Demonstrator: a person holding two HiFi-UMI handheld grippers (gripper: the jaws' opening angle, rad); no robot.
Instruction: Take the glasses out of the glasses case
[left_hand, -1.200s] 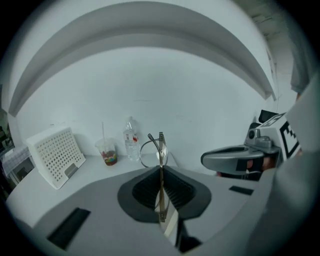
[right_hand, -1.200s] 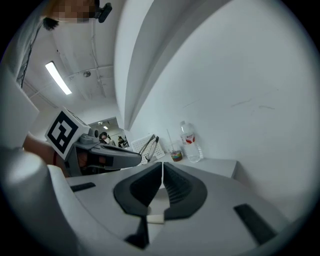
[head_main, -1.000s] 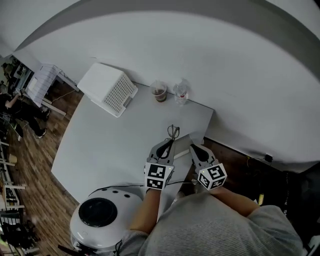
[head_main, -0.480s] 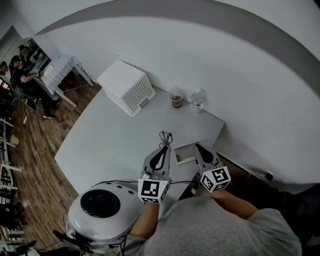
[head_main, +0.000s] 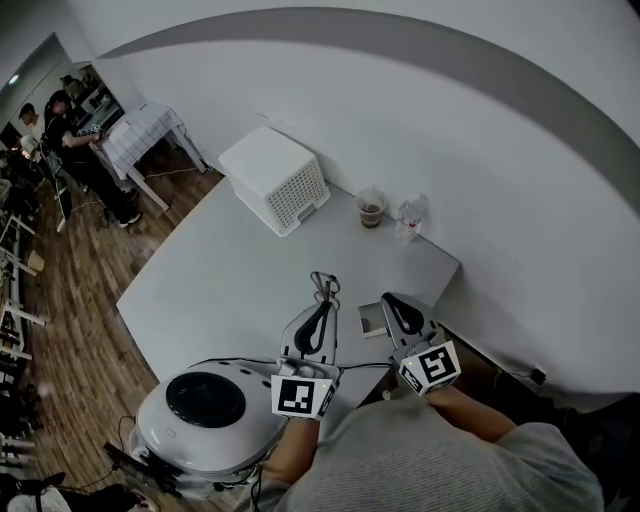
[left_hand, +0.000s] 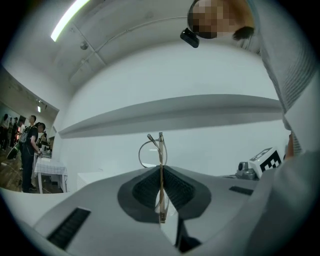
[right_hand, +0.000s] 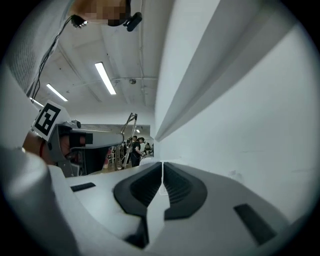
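The left tool (left_hand: 161, 192) pinches the glasses (left_hand: 159, 152) edge-on between its pads — one lens rim sticks out past the tips, above the surface (head_main: 225, 290). The right tool (right_hand: 162, 182) is pressed together on nothing, just beside the glasses case (head_main: 371, 320) near the surface's right edge.

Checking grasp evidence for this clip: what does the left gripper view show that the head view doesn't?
Only the left gripper view: the left gripper has its jaws shut on the glasses, frame edge-on between them. Only the head view: the glasses case lying on the table, apart from the glasses. Both: the glasses in the left gripper.
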